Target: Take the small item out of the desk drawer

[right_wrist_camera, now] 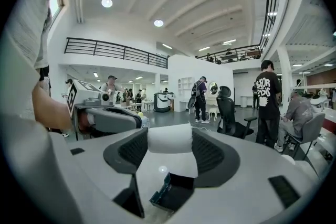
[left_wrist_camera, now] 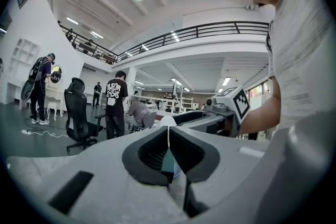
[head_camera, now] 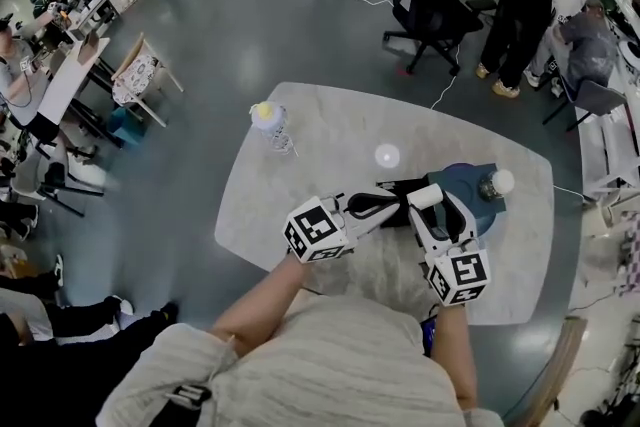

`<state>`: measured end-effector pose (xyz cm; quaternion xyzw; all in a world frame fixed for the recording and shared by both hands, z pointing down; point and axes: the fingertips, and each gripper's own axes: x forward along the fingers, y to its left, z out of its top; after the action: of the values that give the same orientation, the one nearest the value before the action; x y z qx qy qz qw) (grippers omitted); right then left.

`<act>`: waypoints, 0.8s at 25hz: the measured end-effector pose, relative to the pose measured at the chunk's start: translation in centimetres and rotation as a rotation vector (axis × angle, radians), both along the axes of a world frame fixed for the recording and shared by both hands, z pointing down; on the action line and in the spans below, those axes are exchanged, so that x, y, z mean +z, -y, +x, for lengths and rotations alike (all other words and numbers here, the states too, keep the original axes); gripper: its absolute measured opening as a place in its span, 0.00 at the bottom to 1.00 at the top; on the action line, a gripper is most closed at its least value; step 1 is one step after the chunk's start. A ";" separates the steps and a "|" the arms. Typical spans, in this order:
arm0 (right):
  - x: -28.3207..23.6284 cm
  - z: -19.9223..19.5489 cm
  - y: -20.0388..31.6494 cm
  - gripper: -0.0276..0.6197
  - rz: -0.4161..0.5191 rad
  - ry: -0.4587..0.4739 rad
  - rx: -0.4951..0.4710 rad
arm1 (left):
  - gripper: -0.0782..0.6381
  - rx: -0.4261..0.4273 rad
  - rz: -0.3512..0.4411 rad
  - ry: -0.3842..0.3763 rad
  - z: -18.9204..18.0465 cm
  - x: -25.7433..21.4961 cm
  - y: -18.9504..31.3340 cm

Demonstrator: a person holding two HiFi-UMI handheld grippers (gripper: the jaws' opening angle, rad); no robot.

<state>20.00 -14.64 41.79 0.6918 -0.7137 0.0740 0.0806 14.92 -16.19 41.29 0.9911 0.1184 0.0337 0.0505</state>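
Observation:
A teal desk drawer unit (head_camera: pixel 468 193) stands on the marble table (head_camera: pixel 300 165), its dark drawer (right_wrist_camera: pixel 176 192) pulled open toward me. My right gripper (head_camera: pixel 430 202) is shut on a small white cylinder (right_wrist_camera: pixel 169 139), held just above the open drawer. The cylinder (head_camera: pixel 427 196) shows as a white roll between the jaws in the head view. My left gripper (head_camera: pixel 390 204) lies to the left of the right one, by the drawer's front, with its jaws closed together (left_wrist_camera: pixel 168 136). A teal edge (left_wrist_camera: pixel 167 164) shows just beyond them.
A clear bottle with a yellow cap (head_camera: pixel 269 122) stands at the table's far left. A small white round object (head_camera: pixel 387 155) lies mid-table, and a white ball (head_camera: pixel 503 181) sits on the drawer unit. A black office chair (head_camera: pixel 430 0) and several people stand beyond the table.

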 end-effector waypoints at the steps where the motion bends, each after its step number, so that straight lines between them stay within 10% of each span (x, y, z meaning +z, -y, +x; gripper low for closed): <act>1: -0.5 -0.1 -0.4 0.42 0.012 0.000 0.002 | 0.14 0.002 0.007 -0.011 0.0 -0.5 -0.3; 20: -5.6 -2.4 -5.1 0.42 0.182 -0.050 -0.034 | 0.14 0.032 0.068 -0.106 -0.9 -4.8 -3.7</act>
<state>17.63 -9.56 36.16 0.6857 -0.7269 -0.0099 0.0362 14.06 -12.48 36.48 0.9906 0.1355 -0.0139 0.0098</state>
